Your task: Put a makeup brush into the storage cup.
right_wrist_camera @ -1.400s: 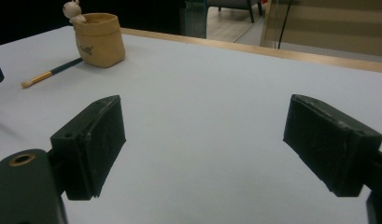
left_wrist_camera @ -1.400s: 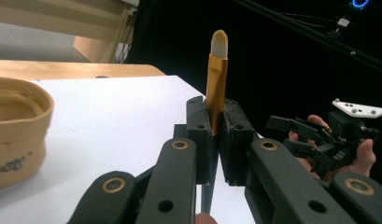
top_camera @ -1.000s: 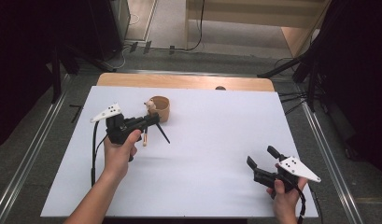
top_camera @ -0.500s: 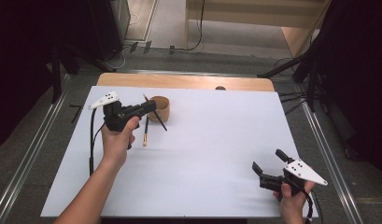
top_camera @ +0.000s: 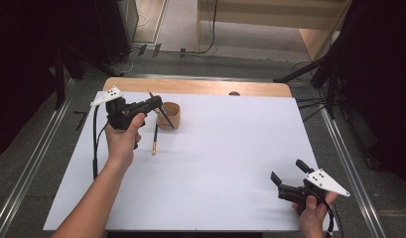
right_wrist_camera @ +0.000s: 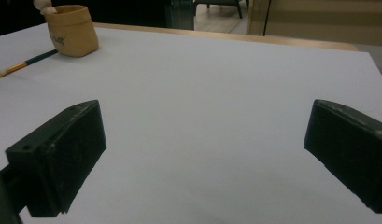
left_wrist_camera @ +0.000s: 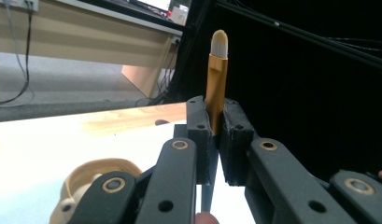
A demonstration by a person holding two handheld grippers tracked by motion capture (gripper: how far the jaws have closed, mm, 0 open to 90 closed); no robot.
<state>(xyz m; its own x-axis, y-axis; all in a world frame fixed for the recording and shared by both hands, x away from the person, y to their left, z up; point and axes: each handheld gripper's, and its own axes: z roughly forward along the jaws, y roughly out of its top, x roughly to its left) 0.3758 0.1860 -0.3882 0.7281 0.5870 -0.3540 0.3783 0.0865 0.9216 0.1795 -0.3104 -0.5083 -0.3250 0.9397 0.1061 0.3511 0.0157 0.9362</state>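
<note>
— Where's the brush?
— Clamped in my left tool, tilted, just beside the cup on the bench.
— And the right tool?
— Jaws wide, empty, far off; left hand's nearer.

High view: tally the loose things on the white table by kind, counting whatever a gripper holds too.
Brushes: 2, one gripped in the left gripper as the held brush, one as the lying brush on the table.
Cups: 1, the tan cup.
Total: 3
</note>
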